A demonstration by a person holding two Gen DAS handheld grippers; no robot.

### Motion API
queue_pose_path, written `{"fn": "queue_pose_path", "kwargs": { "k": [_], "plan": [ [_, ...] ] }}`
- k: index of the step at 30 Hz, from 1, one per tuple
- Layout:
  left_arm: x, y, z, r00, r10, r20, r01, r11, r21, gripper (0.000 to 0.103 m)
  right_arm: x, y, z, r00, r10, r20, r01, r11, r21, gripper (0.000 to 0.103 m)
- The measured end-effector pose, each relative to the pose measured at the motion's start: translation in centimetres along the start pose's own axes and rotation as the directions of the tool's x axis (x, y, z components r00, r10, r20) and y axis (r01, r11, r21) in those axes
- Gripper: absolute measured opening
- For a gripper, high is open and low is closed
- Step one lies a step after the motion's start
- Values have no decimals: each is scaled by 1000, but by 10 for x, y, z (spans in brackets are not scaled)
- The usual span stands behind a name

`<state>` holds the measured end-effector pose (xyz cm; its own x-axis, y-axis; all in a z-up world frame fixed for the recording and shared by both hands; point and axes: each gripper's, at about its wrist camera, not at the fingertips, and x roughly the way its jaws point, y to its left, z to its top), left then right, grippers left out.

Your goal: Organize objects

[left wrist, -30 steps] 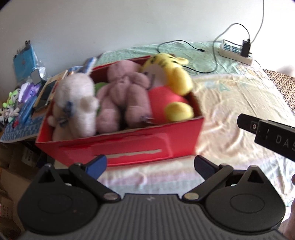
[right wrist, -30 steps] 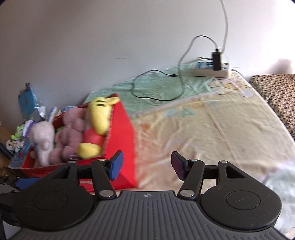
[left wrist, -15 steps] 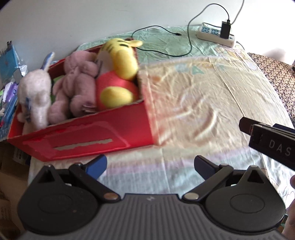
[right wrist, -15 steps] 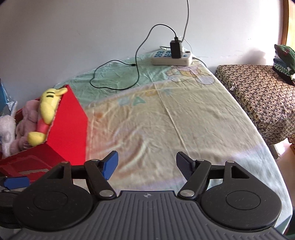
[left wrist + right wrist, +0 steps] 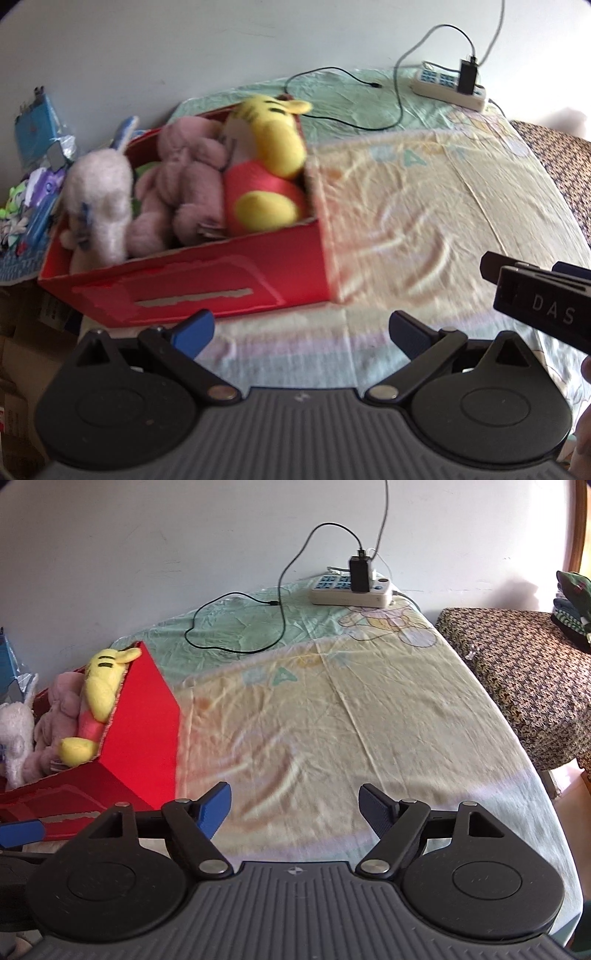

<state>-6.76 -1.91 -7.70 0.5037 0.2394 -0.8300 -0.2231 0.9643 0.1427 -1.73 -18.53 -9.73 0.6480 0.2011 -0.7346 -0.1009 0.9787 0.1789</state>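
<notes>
A red box stands at the table's left edge, seen also in the right wrist view as the red box. It holds a white plush, a pink plush and a yellow and red plush. My left gripper is open and holds nothing, just in front of the box's near wall. Out over the bare cloth to the right of the box, my right gripper is open too, nothing between its fingers. Its black body shows at the right of the left wrist view.
A pastel cloth covers the table. A white power strip with a black charger and a looping cable lies at the far edge by the wall. Small toys clutter the left. A patterned surface stands right of the table.
Both wrist views have swung about over the last second; the box shifts left and right in the left view and slides left in the right view. Both grippers stay open.
</notes>
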Motion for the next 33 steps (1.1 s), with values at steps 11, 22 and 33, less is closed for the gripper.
{"fn": "queue_pose_path", "kwargs": {
  "k": [11,22,33],
  "plan": [
    [-4,58,11,999,36,27,-34,996,-82,101,-5,58,14,998,54,16,-52,995,-83,80],
    [2,119,30,996,67,53,-59,990,-132,101,0,118,36,995,96,37,-91,988,-121,82],
    [14,160,33,996,80,51,-73,990,-120,101,8,152,34,993,111,45,-106,989,-99,83]
  ]
}}
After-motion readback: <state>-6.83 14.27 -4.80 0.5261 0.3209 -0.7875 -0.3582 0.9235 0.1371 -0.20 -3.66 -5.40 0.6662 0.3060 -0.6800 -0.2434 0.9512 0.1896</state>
